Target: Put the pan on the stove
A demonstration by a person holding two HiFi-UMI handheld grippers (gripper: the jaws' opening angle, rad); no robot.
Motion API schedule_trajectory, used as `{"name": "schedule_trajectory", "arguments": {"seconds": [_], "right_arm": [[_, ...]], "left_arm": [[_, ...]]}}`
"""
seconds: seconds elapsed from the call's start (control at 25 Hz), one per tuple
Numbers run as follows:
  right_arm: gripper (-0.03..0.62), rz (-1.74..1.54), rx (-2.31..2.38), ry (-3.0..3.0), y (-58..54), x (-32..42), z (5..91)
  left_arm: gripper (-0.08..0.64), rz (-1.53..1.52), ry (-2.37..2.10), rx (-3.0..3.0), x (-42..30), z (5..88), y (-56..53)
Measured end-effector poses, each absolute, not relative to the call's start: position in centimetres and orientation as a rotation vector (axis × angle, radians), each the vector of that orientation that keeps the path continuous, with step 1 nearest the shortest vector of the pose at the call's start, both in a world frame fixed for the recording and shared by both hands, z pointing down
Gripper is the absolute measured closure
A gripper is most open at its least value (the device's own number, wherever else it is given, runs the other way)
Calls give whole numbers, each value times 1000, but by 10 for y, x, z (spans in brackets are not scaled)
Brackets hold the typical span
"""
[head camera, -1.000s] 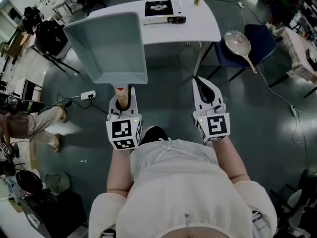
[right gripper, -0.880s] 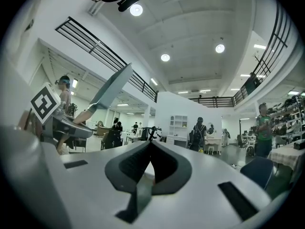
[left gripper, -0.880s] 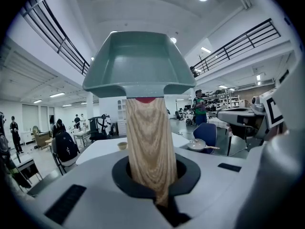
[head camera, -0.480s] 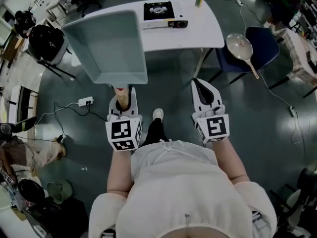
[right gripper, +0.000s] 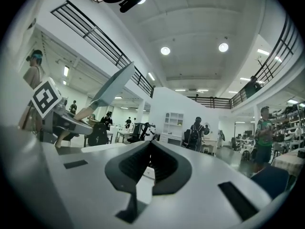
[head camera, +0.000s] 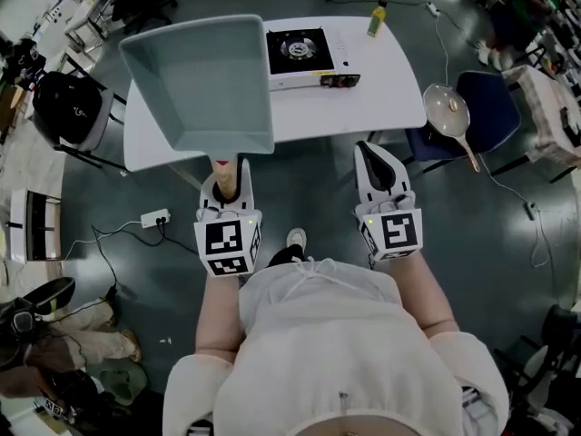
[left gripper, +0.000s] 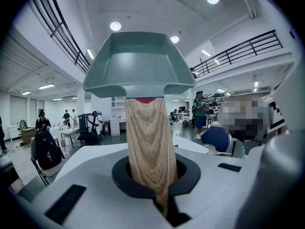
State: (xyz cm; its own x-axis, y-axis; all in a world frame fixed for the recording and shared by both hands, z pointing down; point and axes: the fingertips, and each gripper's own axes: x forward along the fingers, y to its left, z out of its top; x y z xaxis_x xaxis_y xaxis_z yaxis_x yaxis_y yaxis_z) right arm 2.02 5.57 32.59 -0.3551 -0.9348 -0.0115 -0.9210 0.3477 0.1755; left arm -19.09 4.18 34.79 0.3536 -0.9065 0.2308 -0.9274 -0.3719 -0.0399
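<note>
A square grey-green pan [head camera: 200,84] with a wooden handle [head camera: 229,178] is held out level in front of me, above the floor and the near left part of the white table [head camera: 381,98]. My left gripper [head camera: 227,184] is shut on the handle [left gripper: 147,142], with the pan's body [left gripper: 139,63] straight ahead of its jaws. The portable gas stove [head camera: 304,51] sits on the table just right of the pan. To the right of the pan, my right gripper [head camera: 377,175] is shut with nothing in it, its tips [right gripper: 151,163] pointing at the table. In the right gripper view the pan [right gripper: 114,87] shows edge-on at left.
A yellow bottle [head camera: 376,18] stands at the table's far right. A round pan [head camera: 447,107] lies on a blue chair [head camera: 486,98] right of the table. A power strip [head camera: 148,217] and cables lie on the floor at left. Bags and chairs stand at far left.
The table and stove have come nearer and shifted right in the head view as I walk forward. Both grippers keep their pose, and the pan stays in the left one.
</note>
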Motion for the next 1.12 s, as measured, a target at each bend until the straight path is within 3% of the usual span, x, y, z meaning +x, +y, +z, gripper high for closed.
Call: {"name": "schedule_trajectory", "arguments": {"seconds": [0.52,1.12], "right_arm": [[588,-161,1713,-2451,-82,-4,350],[588,-172,1596,-2542,-247,46,354]], "left_arm": [[538,384,-1618,2406,-219,387,-89],[538,498,-1647,2319,-146,410,-224]]}}
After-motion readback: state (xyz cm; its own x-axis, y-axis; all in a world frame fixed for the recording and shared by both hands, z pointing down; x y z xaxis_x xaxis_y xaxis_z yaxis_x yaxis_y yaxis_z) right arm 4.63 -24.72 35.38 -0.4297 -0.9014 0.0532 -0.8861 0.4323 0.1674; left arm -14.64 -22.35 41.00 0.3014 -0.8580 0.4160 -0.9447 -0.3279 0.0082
